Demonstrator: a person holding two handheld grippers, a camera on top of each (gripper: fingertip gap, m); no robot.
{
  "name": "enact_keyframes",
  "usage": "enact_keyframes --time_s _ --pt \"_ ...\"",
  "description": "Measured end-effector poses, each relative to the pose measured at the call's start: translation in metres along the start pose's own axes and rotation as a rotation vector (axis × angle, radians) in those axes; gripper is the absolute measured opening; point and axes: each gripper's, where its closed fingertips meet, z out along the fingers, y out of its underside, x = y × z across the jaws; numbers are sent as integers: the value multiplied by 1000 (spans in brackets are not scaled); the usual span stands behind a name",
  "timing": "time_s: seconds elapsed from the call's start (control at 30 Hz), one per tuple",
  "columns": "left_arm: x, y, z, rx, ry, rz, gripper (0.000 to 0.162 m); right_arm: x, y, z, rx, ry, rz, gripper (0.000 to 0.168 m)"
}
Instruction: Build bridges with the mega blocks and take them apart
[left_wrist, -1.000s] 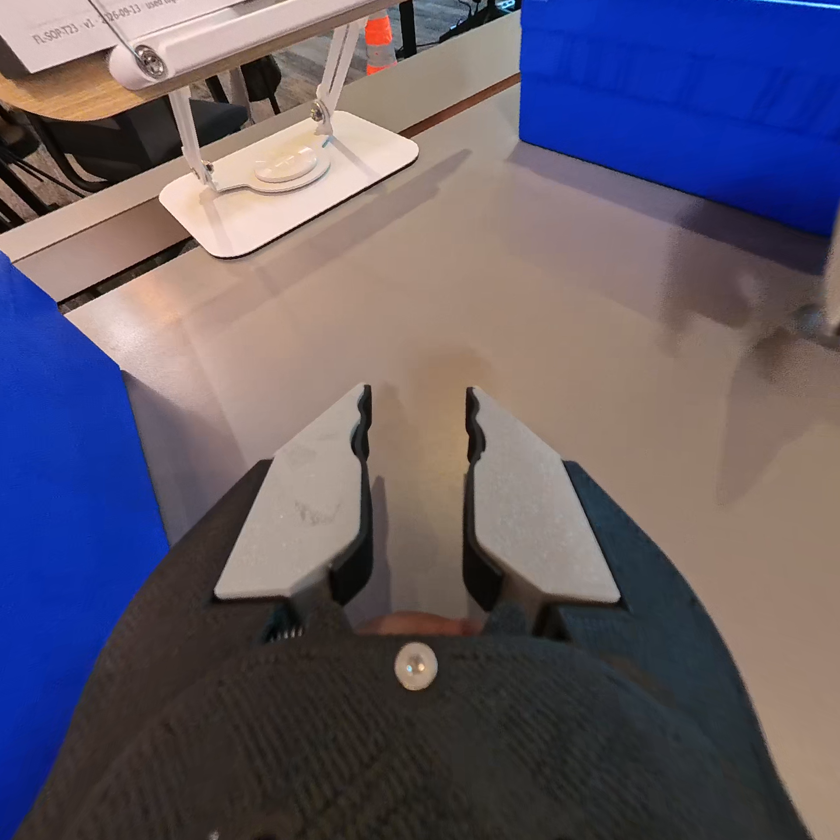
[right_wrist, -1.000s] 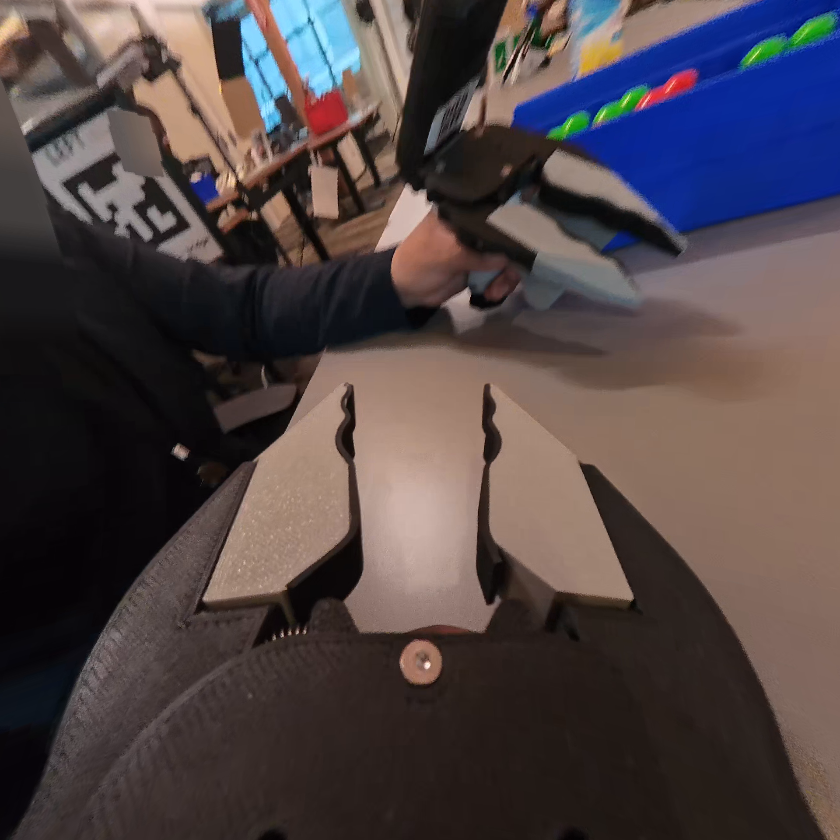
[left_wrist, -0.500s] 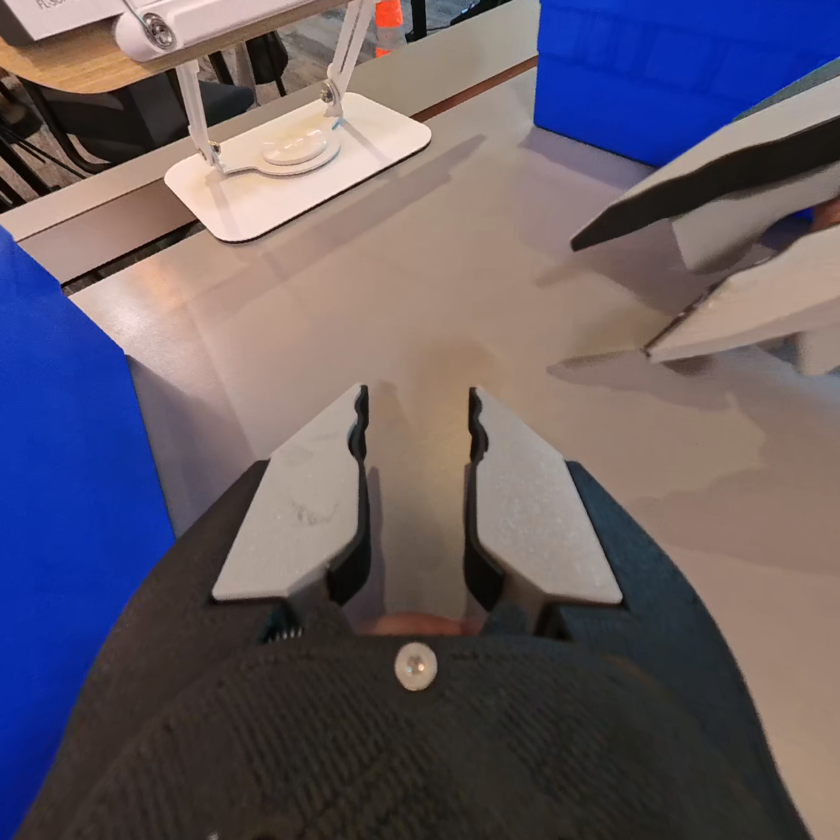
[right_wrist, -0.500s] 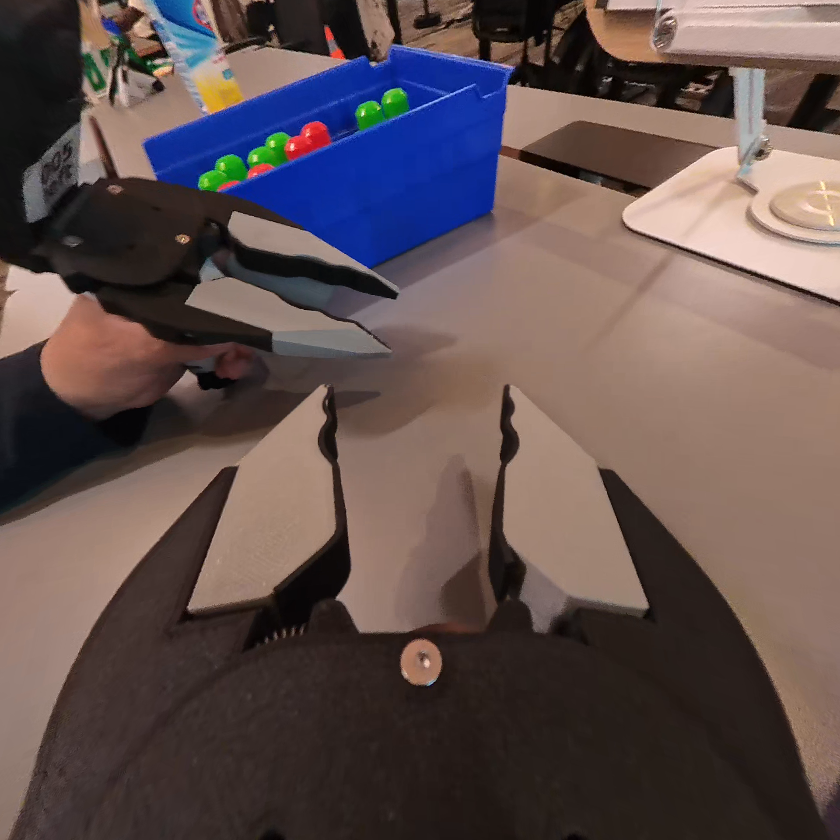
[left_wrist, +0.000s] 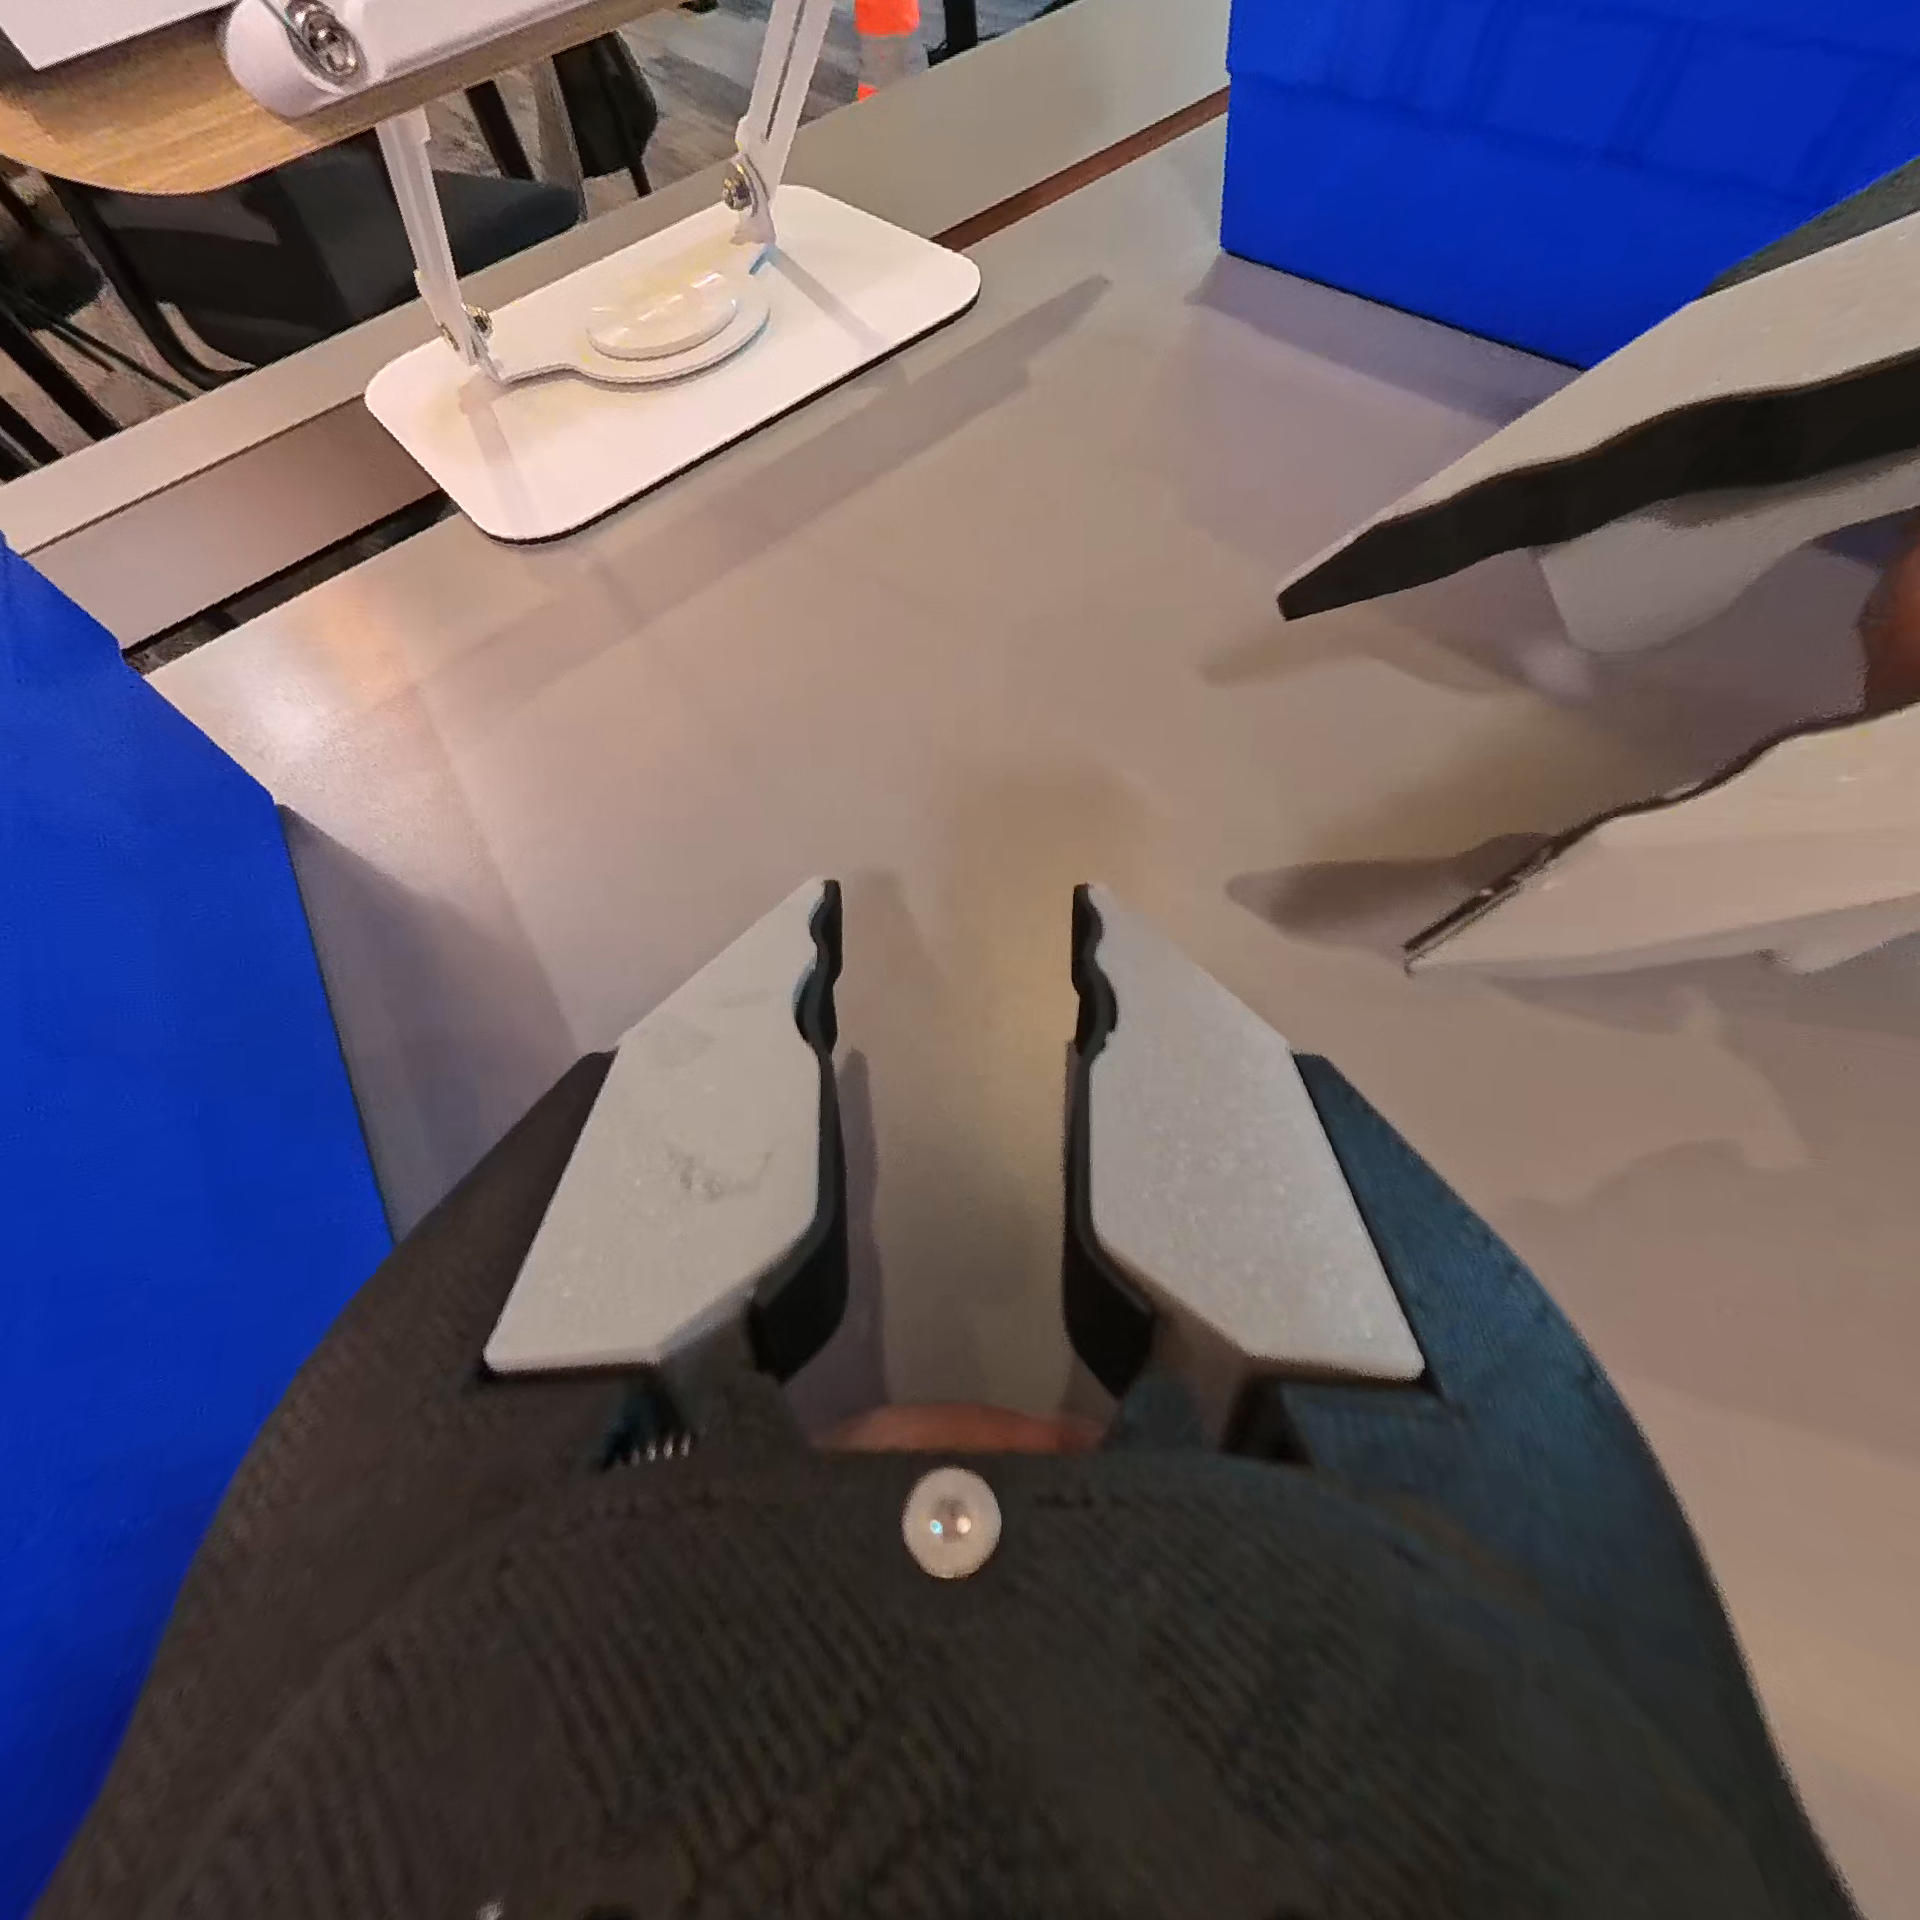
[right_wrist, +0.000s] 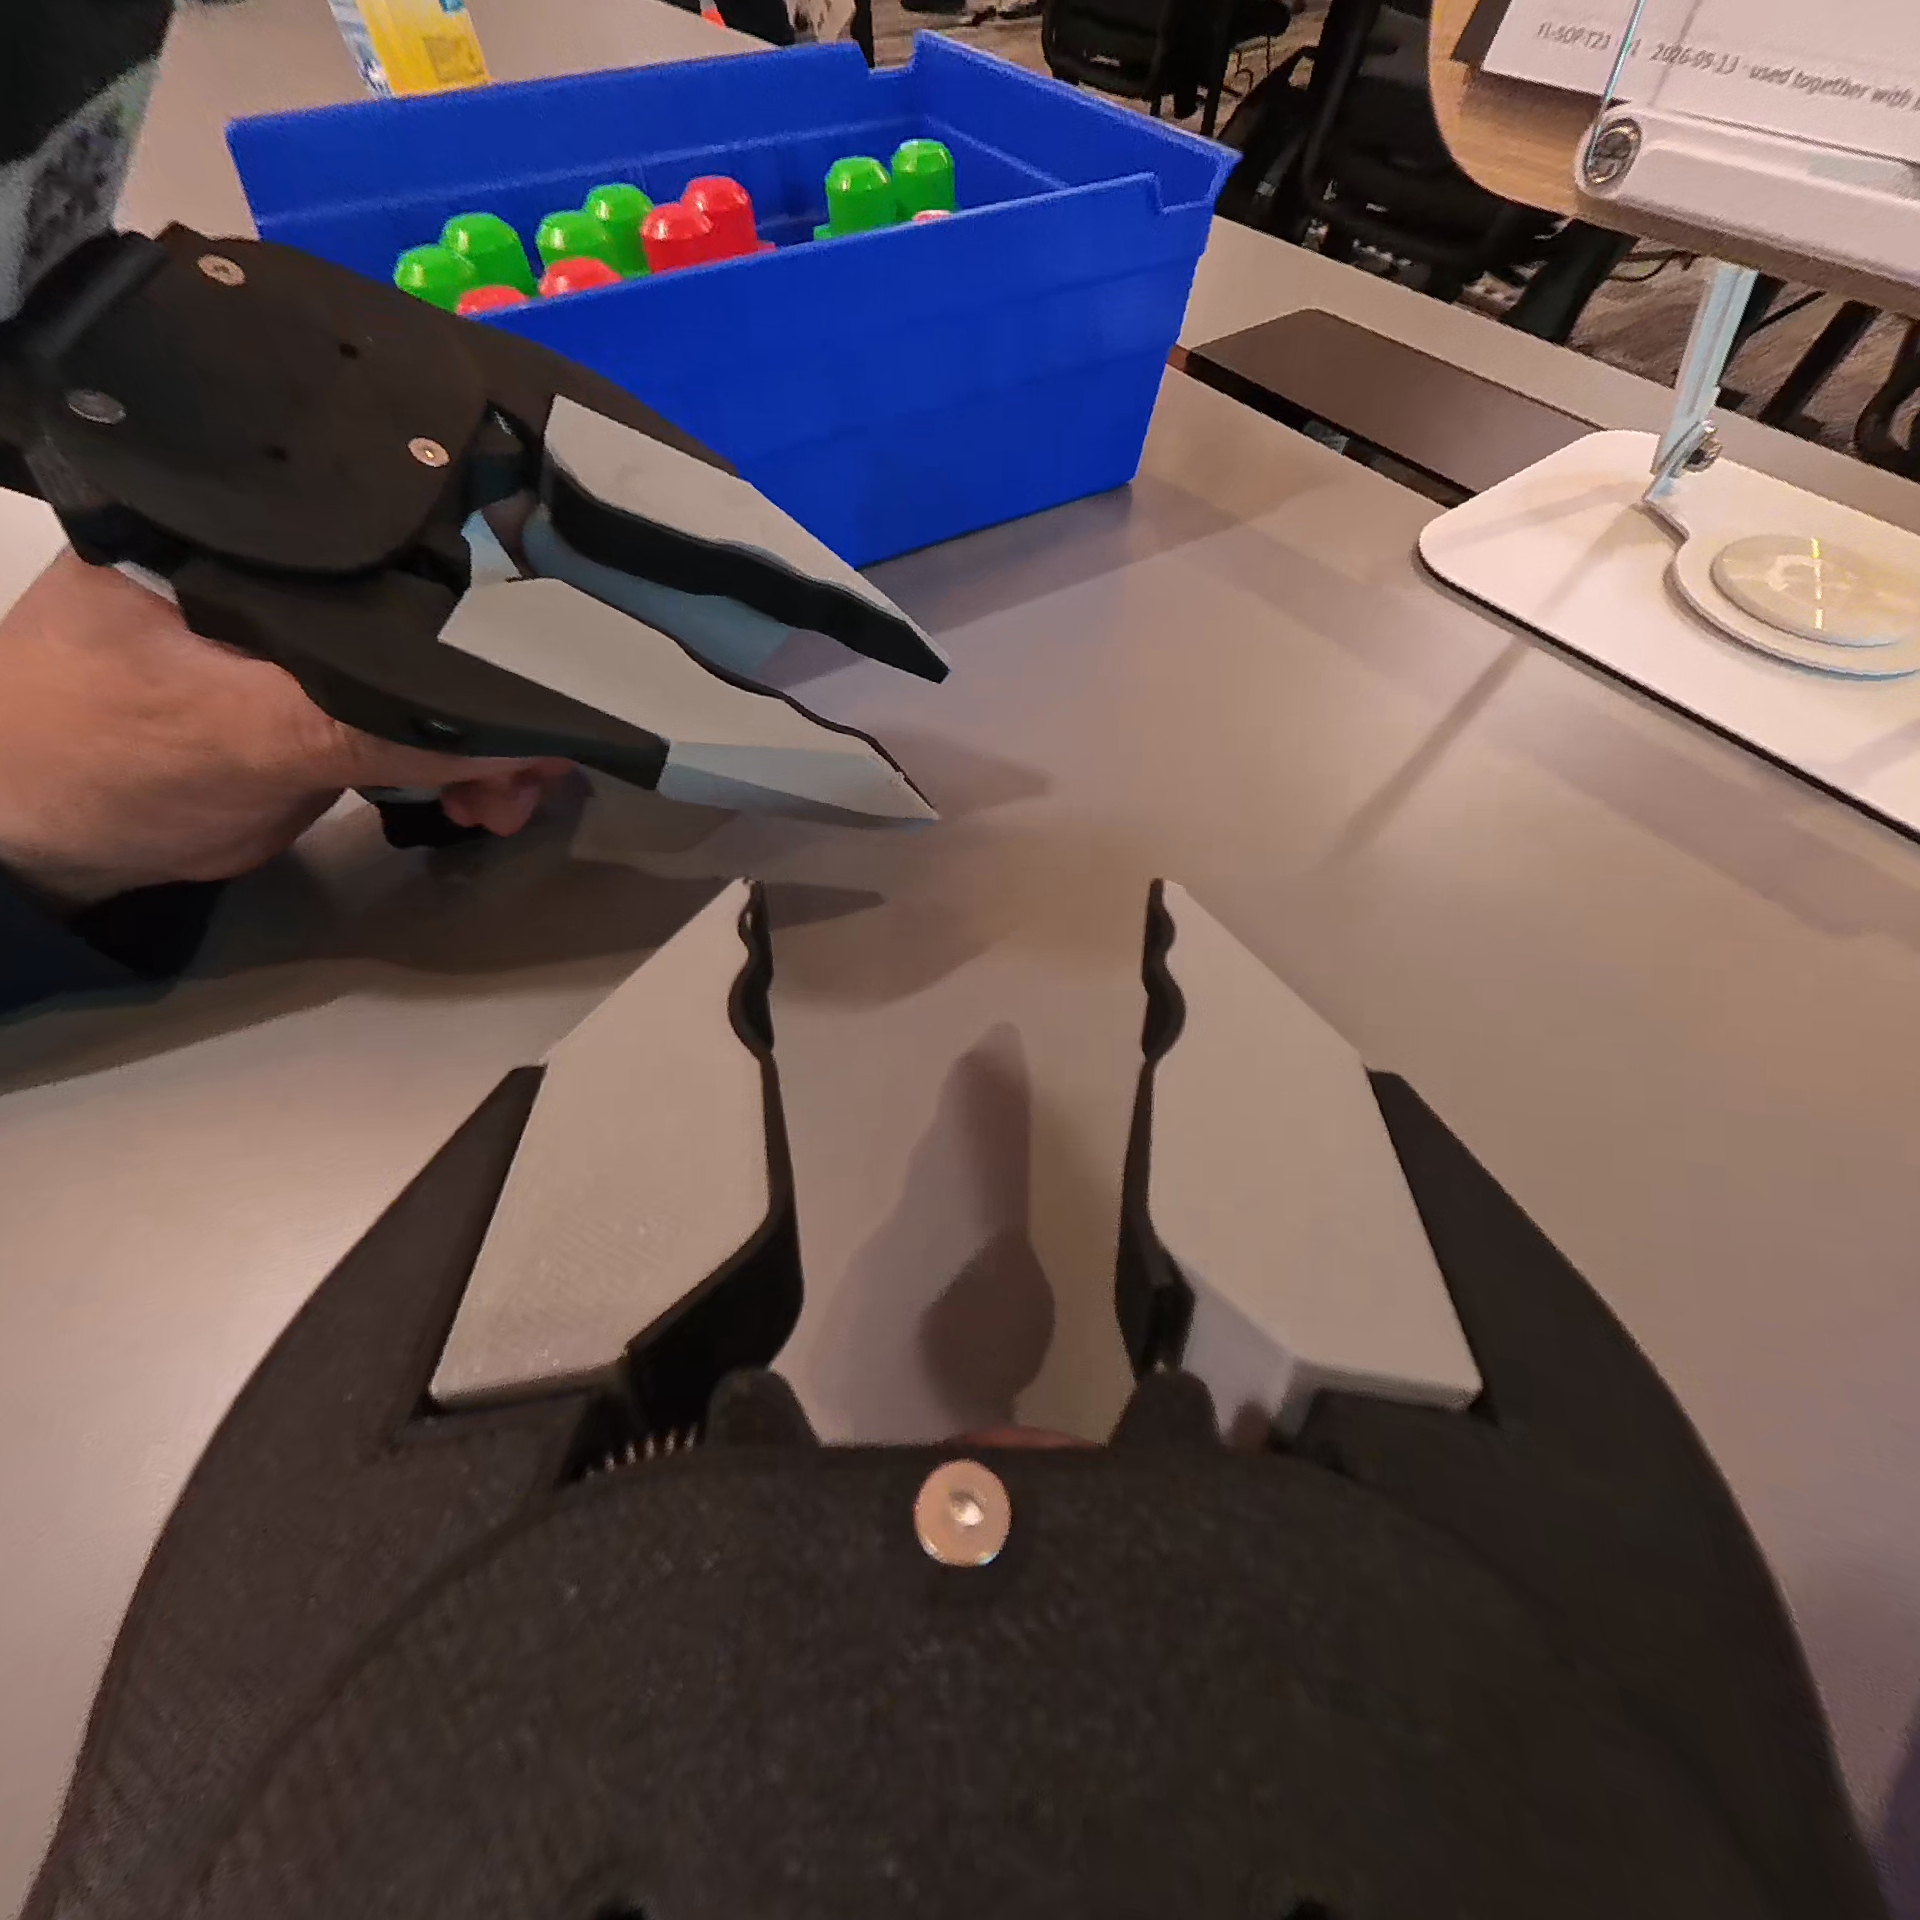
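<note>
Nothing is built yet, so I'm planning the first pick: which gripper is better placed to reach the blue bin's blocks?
Left, probably. The left gripper hangs beside the blue plastic bin holding green and red blocks, jaws open; the right gripper sits farther across the grey table.

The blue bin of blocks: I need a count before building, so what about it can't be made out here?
- Right wrist view: the blue bin wall hides all but the red and green blocks' tops; the left gripper covers its near corner.
- Left wrist view: only bin walls show, cut off by frame edges.
</note>
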Motion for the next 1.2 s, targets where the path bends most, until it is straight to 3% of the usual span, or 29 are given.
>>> enact_keyframes --time_s 0.3,1.2 --pt "5 -1 0 2 12 14 42 7 13 -1 -24 -3 14 69" --pt "10 0 1 -7 24 36 41 13 0 -15 58 16 27 56"
